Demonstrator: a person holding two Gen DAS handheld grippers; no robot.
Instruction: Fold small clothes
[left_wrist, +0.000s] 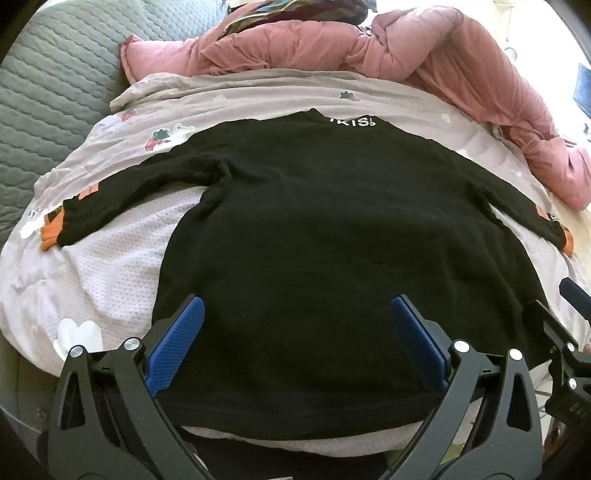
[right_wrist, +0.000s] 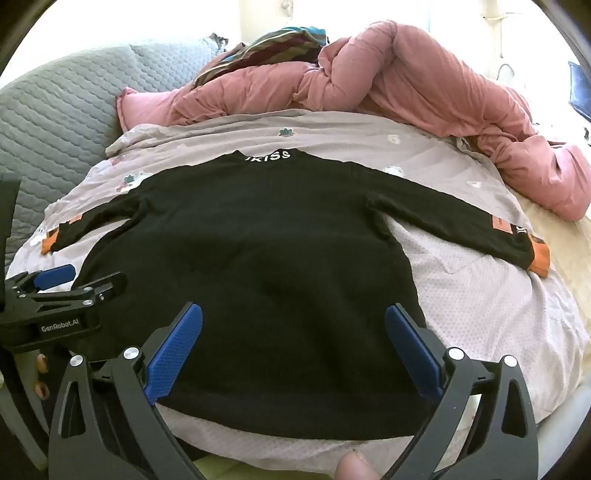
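The left gripper (left_wrist: 297, 314) hung with its jaws spread wide over the near hem of the black sweater (left_wrist: 325, 236), holding nothing. The right gripper (right_wrist: 293, 325) was likewise wide open above the same hem, just beside the left one. The sweater lay flat, sleeves out to both sides, collar at the far end, on a pale patterned blanket (left_wrist: 122, 266). Beyond it a pink duvet (left_wrist: 424, 55) lay bunched up, with a grey quilted cover (left_wrist: 55, 74) off to the left.
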